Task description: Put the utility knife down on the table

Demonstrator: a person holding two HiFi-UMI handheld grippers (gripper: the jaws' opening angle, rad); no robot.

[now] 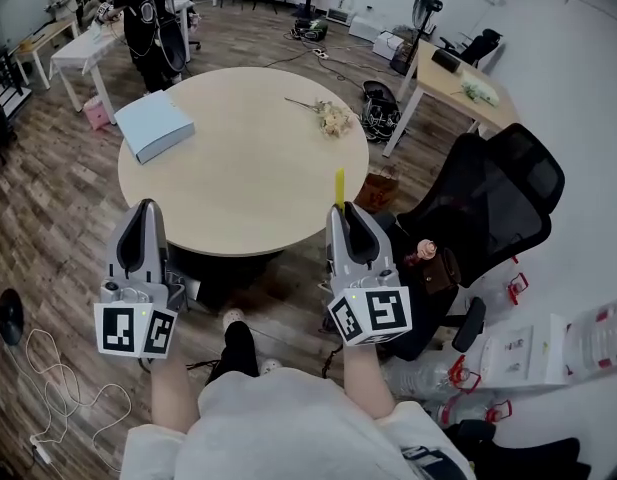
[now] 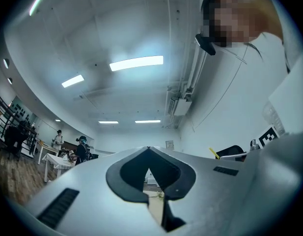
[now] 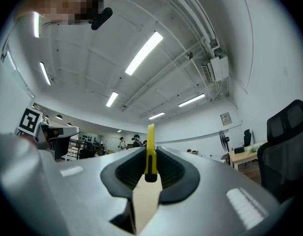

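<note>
A slim yellow utility knife (image 1: 339, 185) sticks up from my right gripper (image 1: 340, 211), whose jaws are shut on its lower end; it hangs over the near right edge of the round wooden table (image 1: 243, 158). In the right gripper view the utility knife (image 3: 151, 151) stands upright between the dark pads. My left gripper (image 1: 145, 214) is held off the table's near left edge, jaws closed with nothing between them; the left gripper (image 2: 149, 172) shows only a thin slit in its own view.
A light blue box (image 1: 154, 125) lies at the table's left, and a dried flower sprig (image 1: 328, 117) at its far right. A black office chair (image 1: 488, 203) stands close on my right. A person (image 1: 148, 18) stands beyond the table, near white desks.
</note>
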